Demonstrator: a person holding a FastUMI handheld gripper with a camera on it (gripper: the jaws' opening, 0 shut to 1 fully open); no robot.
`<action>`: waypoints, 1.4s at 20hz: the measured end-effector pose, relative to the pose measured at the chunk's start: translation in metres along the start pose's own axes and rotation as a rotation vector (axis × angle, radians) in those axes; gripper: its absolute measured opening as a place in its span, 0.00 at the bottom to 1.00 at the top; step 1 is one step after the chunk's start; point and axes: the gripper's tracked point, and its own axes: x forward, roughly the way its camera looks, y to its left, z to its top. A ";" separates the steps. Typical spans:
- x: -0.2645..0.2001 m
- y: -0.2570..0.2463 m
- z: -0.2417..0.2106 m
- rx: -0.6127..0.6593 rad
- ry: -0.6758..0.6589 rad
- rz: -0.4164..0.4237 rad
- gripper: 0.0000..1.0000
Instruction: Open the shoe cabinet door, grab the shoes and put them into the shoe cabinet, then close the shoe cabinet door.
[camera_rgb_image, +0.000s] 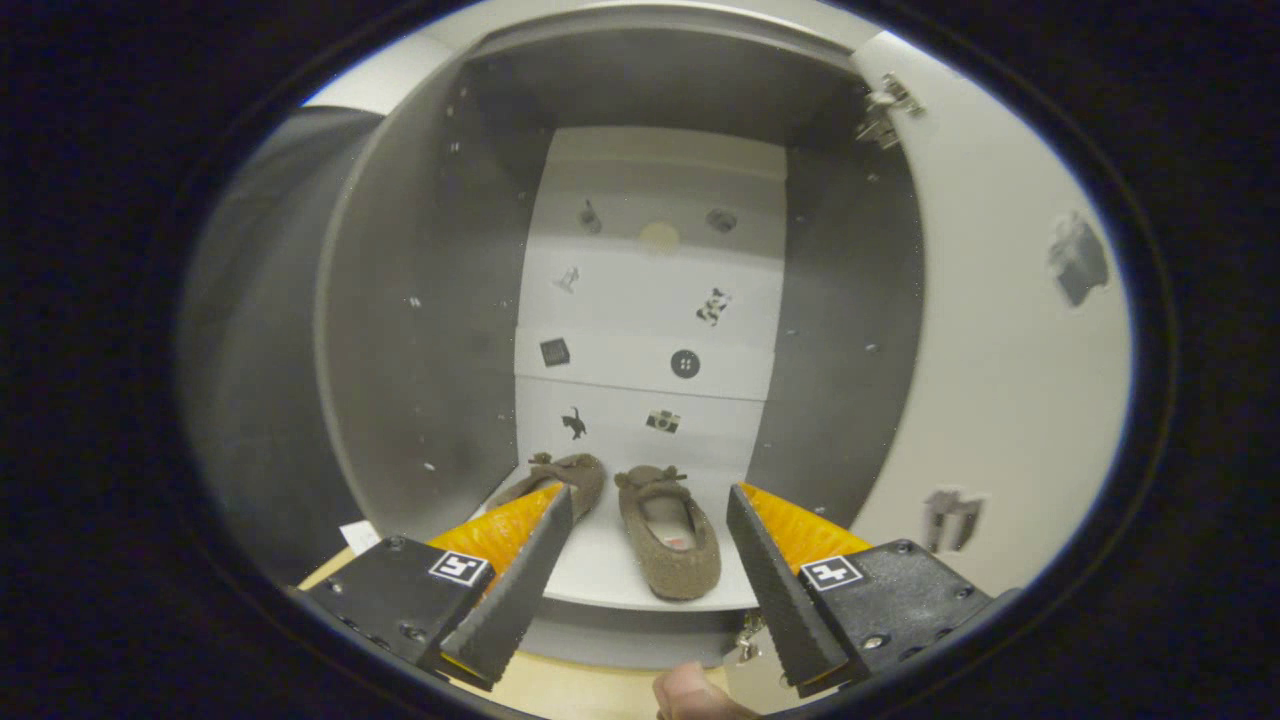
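The shoe cabinet (420, 330) stands open before me, with grey side walls and a white back panel dotted with small stickers. Its door (1000, 350) is swung out to the right, hinge at its upper corner. Two brown fuzzy slippers lie on the cabinet's bottom shelf (610, 580). The right slipper (668, 535) rests between my fingers, just ahead of them, heel toward me. The left slipper (560, 478) sits partly behind my left finger. My gripper (650, 520) is open and holds nothing.
A pale wooden floor (560, 690) lies below the cabinet's front edge. A fingertip (690, 692) of the person's hand pokes in beneath the fingers. A small white label (358, 536) lies by the cabinet's lower left corner.
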 end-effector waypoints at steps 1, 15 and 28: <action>-0.023 0.001 0.009 0.004 -0.014 0.008 0.99; -0.304 -0.049 0.075 -0.011 -0.124 0.027 1.00; -0.430 -0.202 0.032 -0.073 -0.163 -0.019 1.00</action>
